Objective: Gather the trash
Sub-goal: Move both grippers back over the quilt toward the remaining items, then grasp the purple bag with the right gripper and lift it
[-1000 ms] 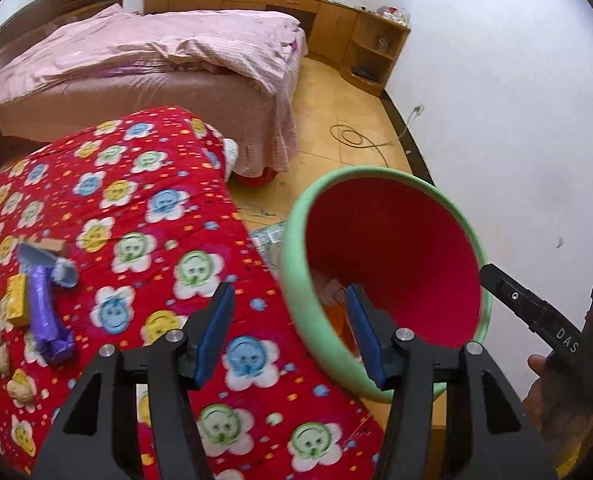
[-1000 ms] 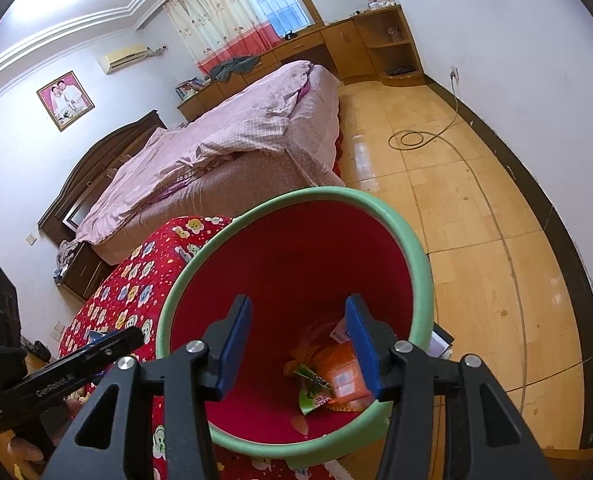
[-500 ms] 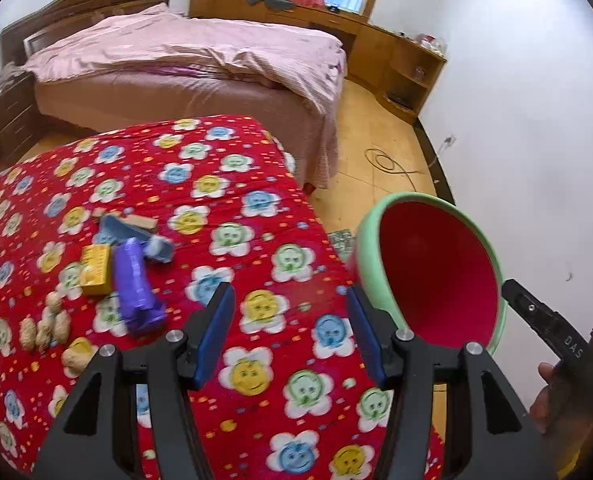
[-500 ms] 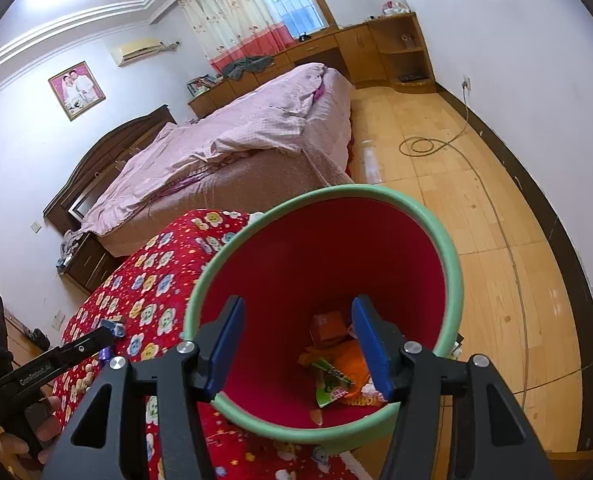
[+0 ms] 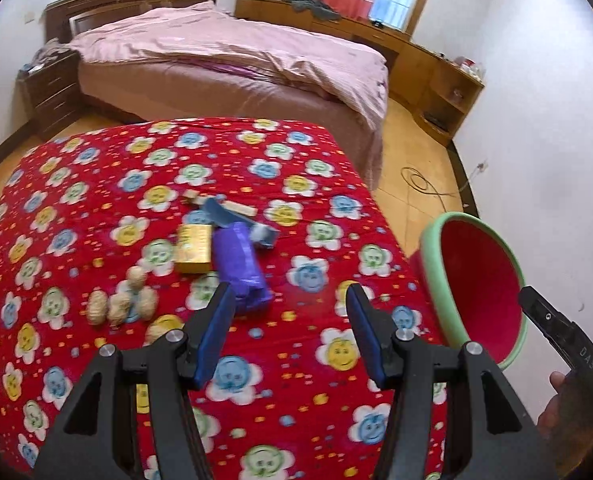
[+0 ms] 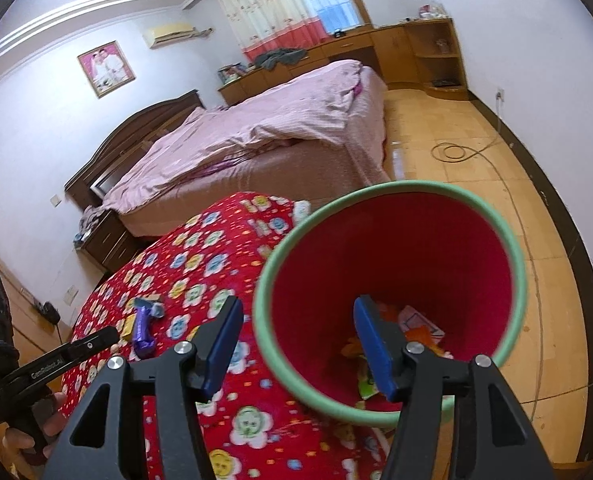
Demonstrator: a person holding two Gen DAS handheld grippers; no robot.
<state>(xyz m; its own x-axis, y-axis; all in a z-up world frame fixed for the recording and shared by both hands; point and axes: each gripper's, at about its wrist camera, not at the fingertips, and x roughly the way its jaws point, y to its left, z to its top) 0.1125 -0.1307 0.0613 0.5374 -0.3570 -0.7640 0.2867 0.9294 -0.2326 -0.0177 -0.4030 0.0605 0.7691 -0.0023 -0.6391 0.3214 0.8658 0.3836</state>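
Left gripper [image 5: 286,326] hangs above the red flower-print quilt [image 5: 96,208], jaws spread wide, nothing between the blue pads [image 5: 212,334]. Its fingers point at the trash pile near the middle of the quilt.

Pile contents: crumpled purple plastic wrapper [image 5: 240,264] lying lengthwise, small yellow cardboard box [image 5: 193,249] touching its left side, blue-grey scrap [image 5: 262,236] at its far right end, thin tan wooden stick [image 5: 236,209] just behind. Cluster of peanut shells [image 5: 122,300] sits left of the box, closer to the gripper (one more shell is half hidden behind the left finger).

Right gripper [image 6: 298,340] is also wide open and empty. It's held over the near rim of the red plastic bin with green rim [image 6: 392,292], right finger over the bin mouth, left finger over the quilt. The bin stands on the tan tile floor [image 6: 456,136] tight against the quilt's right edge. Bottom of the bin holds orange and pink wrappers [image 6: 420,324], partly blocked by the right finger.

In the right wrist view the purple wrapper and yellow box show small, left of the bin. Pink-covered double bed [image 5: 232,52] sits behind the quilt, a coiled cable [image 6: 452,152] on the floor beyond the bin.
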